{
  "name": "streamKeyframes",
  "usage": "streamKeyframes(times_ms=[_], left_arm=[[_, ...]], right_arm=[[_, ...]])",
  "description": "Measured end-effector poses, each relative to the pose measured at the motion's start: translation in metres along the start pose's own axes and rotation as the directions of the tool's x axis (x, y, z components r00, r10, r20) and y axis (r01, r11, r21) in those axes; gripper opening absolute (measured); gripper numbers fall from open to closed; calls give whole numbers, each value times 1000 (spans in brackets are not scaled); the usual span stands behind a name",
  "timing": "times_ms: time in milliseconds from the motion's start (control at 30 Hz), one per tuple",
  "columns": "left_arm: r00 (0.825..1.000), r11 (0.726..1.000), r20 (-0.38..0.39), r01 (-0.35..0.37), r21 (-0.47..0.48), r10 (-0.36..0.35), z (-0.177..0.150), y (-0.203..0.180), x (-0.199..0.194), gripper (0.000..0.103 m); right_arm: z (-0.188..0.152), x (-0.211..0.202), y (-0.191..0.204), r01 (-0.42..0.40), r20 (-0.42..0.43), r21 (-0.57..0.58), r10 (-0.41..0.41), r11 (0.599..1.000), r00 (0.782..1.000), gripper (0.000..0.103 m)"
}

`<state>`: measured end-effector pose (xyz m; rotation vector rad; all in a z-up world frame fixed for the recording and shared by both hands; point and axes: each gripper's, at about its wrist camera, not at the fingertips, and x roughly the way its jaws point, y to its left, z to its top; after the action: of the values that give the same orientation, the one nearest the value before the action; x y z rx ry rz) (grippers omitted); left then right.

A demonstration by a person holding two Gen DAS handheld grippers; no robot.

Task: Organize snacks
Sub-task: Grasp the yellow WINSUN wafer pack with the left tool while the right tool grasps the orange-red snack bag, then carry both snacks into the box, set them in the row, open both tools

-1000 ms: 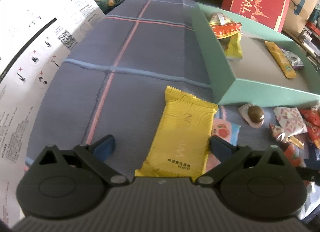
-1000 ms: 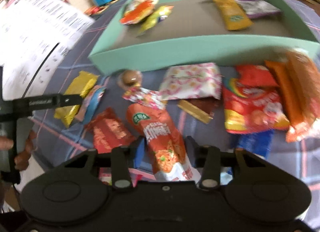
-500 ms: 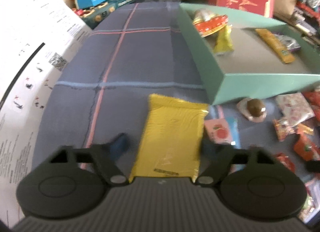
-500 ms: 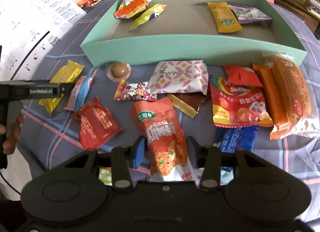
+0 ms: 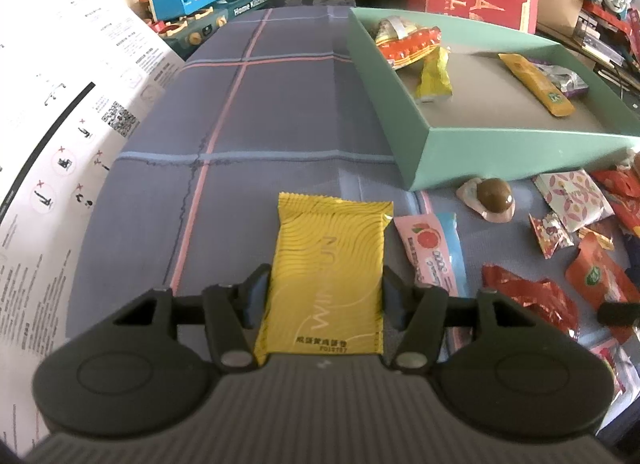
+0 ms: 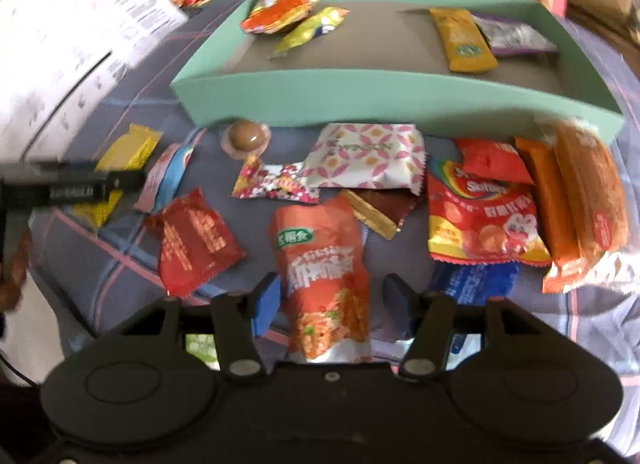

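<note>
While the left gripper [image 5: 323, 296] was closed on the yellow snack packet [image 5: 329, 272], its blue pads [image 5: 256, 298] pressed both long edges of the packet near its lower end. The packet's far crimped edge pointed toward the teal box [image 5: 500, 156]. Just right of the packet lay a pink-and-blue sachet [image 5: 434, 252], its left edge almost touching the packet. To the left, the plaid tablecloth [image 5: 248, 116] offered bare surface up to the printed instruction sheet [image 5: 60, 112]. Beyond the sachet, a chocolate sweet in a clear wrapper [image 5: 494, 198] sat just beside the box's near wall.

The right gripper [image 6: 330, 302] stood moderately open, its pads flanking the orange noodle-snack pouch [image 6: 324, 268] with a visible gap on each side; the view was motion-blurred. A red packet [image 6: 192, 240] lay near the pouch on the left, and a blue packet [image 6: 472, 280] near it on the right. Farther on, a pink-patterned white packet [image 6: 368, 156], a Skittles bag [image 6: 484, 216] and orange bars [image 6: 576, 200] crowded the strip in front of the box wall. Inside the box, an orange-red packet [image 6: 280, 10] and a yellow-green wrapper [image 6: 312, 30] occupied the left end, and a yellow bar [image 6: 462, 40] and a purple packet [image 6: 516, 38] the right end. The grey floor between them was open.
</note>
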<state>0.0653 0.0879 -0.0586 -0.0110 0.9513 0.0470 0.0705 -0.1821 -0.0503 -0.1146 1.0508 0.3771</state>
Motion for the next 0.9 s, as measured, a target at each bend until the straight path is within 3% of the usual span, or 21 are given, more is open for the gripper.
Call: streamKeyframes(times_ms=[100,167,400,567,767,900], left_arm=[[1000,1000,-1,-10,-13,10,0,-2,0,55],[1000,999,-8,-15,-32,15,0,-2,-2,53],[999,995,-30,28,-93,-31,-5,1,-18,52],[998,995,22,54,-87,-52,6,-3,-42,52],[991,994,98,95,-61,-89,42,-18,-61,52],[986,993,122,112,-18,-109,73,-37,-59,52]], right_arm=[[-4,0,18,50,26,-99,-48,994,999,36],[-3,-2,16,18,26,-70,-16,997,1000,33],[-2,-17,-11,-98,41,102,94,990,995,33],[2,-36,-22,-184,78,147,174,972,982,33],[23,-58,-31,-221,158,156,196,963,968,33],[49,-67,-46,-202,219,167,164,965,962,33]])
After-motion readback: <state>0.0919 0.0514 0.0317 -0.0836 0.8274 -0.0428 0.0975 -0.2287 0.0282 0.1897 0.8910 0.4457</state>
